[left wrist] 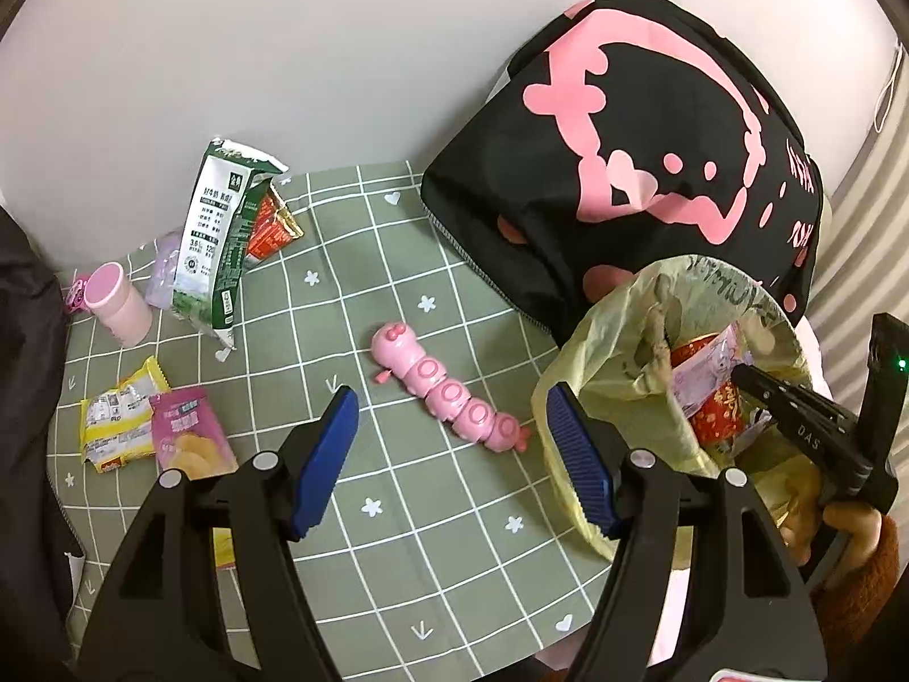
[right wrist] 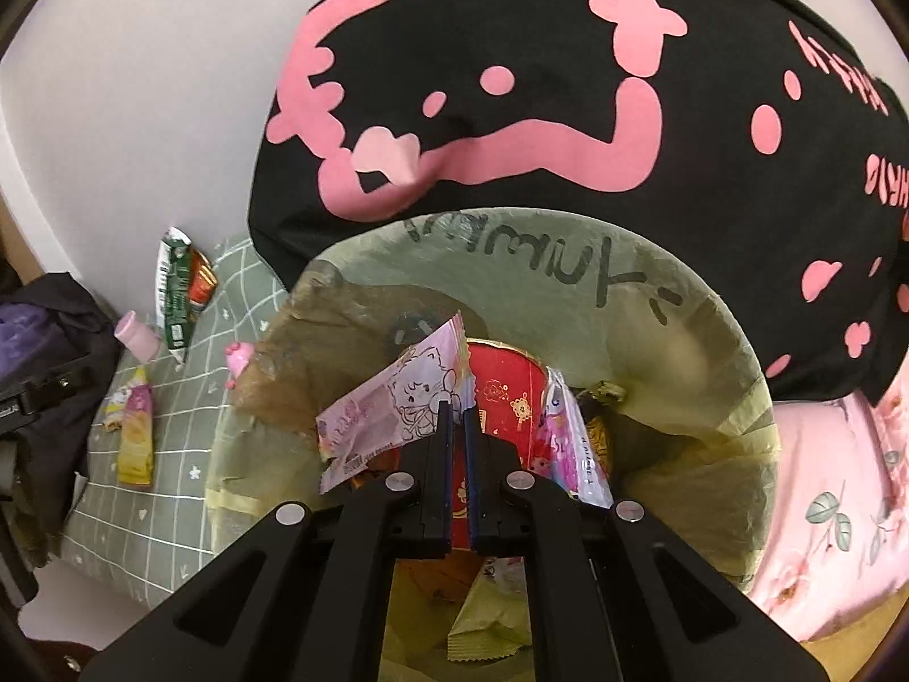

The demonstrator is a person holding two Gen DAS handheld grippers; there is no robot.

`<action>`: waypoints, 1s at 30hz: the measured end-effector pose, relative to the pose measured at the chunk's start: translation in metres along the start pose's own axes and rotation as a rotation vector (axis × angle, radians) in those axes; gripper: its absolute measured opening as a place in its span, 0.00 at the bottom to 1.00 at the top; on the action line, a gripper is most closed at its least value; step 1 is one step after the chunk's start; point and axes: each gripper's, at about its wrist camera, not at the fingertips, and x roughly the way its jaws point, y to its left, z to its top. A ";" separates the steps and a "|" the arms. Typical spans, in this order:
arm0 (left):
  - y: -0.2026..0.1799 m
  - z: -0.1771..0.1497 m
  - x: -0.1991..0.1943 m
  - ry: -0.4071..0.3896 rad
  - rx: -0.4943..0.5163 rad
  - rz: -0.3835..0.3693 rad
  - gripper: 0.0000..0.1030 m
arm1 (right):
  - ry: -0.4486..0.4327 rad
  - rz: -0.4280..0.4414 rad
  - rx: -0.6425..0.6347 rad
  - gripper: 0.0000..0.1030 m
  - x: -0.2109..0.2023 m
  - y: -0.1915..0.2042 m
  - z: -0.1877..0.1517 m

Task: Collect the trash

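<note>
My right gripper (right wrist: 459, 409) is over the open trash bin lined with a yellow-green bag (right wrist: 670, 307), shut on the corner of a pink cartoon wrapper (right wrist: 392, 403); it also shows in the left wrist view (left wrist: 744, 375), holding that wrapper (left wrist: 704, 369) over the bin (left wrist: 619, 352). A red cup (right wrist: 505, 392) and other wrappers lie inside. My left gripper (left wrist: 449, 432) is open and empty above the green checked cloth (left wrist: 352, 295). Still on the cloth: a green-white milk carton (left wrist: 219, 238), a yellow wrapper (left wrist: 113, 420), a pink snack packet (left wrist: 190, 435).
A pink caterpillar toy (left wrist: 449, 392) lies between my left fingers and the bin. A pink cup (left wrist: 116, 301) and a red packet (left wrist: 272, 227) sit by the carton. A black bag with pink print (left wrist: 653, 159) stands behind the bin. Pink bedding (right wrist: 841, 489) lies right.
</note>
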 end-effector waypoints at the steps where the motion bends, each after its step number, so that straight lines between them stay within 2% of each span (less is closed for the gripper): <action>1: 0.001 0.000 0.001 0.002 -0.001 -0.002 0.63 | 0.004 -0.008 0.000 0.05 0.000 0.000 0.000; 6: 0.013 -0.005 0.007 0.022 -0.019 -0.019 0.63 | 0.019 -0.036 0.016 0.05 0.004 0.001 -0.006; 10: 0.027 -0.011 0.013 0.051 -0.042 -0.038 0.63 | -0.017 -0.029 0.038 0.06 -0.010 0.004 -0.007; 13: 0.043 -0.015 0.017 0.064 -0.063 -0.046 0.63 | -0.054 -0.054 0.034 0.07 -0.024 0.009 -0.006; 15: 0.054 -0.017 0.018 0.066 -0.082 -0.050 0.63 | -0.076 -0.103 0.017 0.17 -0.032 0.016 -0.007; 17: 0.067 -0.019 0.018 0.067 -0.098 -0.053 0.63 | -0.104 -0.139 0.003 0.46 -0.041 0.023 -0.008; 22: 0.112 -0.023 0.012 0.030 -0.146 -0.050 0.63 | -0.179 -0.105 -0.002 0.48 -0.060 0.048 -0.006; 26: 0.167 -0.025 -0.003 -0.053 -0.240 -0.010 0.63 | -0.256 -0.062 -0.013 0.48 -0.067 0.079 0.001; 30: 0.221 -0.025 -0.020 -0.141 -0.317 0.036 0.63 | -0.253 0.029 -0.047 0.55 -0.057 0.117 0.008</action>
